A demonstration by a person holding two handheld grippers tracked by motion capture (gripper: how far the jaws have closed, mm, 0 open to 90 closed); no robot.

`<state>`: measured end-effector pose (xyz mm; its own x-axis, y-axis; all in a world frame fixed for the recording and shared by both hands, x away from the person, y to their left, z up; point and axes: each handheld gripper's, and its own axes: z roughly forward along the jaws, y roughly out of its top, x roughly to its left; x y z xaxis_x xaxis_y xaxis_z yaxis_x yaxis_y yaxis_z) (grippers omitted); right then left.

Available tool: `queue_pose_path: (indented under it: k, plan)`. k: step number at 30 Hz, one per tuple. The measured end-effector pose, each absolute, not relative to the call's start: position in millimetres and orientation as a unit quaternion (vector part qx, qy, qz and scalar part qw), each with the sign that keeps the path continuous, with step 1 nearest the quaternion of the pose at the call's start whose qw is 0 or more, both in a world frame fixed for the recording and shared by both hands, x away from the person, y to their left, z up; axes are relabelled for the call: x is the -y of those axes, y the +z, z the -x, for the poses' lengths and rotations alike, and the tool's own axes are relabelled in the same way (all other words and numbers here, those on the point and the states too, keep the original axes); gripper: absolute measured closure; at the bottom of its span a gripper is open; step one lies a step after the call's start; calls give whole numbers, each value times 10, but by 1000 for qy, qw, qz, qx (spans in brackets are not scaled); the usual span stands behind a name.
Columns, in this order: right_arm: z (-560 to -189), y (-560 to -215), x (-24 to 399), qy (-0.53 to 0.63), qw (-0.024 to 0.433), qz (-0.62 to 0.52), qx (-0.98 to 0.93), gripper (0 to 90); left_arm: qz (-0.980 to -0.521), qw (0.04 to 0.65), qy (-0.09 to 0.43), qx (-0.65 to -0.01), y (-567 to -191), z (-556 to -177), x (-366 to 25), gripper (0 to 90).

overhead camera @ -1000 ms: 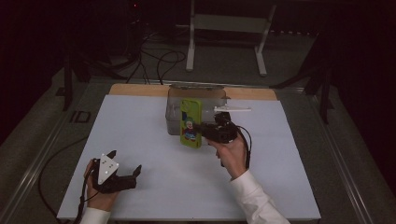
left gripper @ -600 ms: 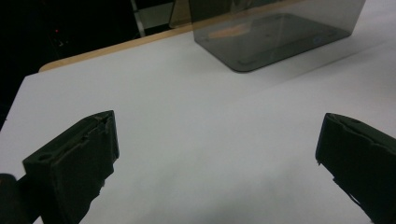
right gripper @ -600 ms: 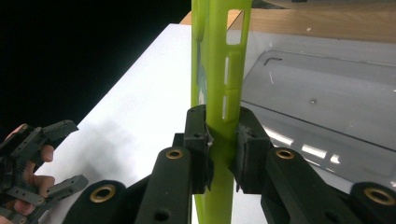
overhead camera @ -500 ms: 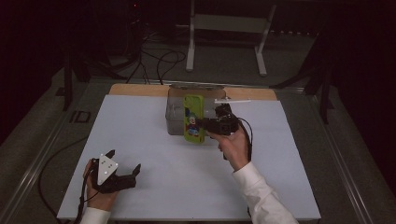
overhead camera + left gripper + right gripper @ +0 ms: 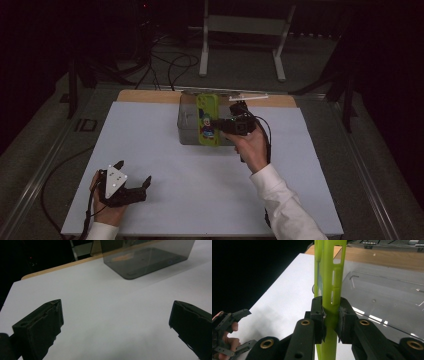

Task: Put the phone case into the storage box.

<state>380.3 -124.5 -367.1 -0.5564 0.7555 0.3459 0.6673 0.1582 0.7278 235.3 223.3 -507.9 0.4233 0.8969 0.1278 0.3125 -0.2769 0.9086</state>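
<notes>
We hold the right gripper [image 5: 220, 123] raised, arm extended, jaws clamped together. Our left gripper [image 5: 131, 176] rests low, seemingly on the surface, jaws spread wide.

Black left gripper [image 5: 131, 186], grey three-cornered plate on top; black right gripper [image 5: 331, 320], brass rivets; white sleeves, black trailing cables.
</notes>
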Motion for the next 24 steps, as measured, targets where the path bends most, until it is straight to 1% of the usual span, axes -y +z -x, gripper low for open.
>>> queue_pose_path:
  k: [17, 24]
  plan:
    - [-3951, -3502, 1273, 437, 48, -467, -768, 779, -722, 435, 341, -415, -5074, -2346, -2231, 0]
    - [-4047, -3417, 1292, 427, 54, -471, -769, 779, -720, 437, 342, -416, -5071, -2343, -2232, 0]
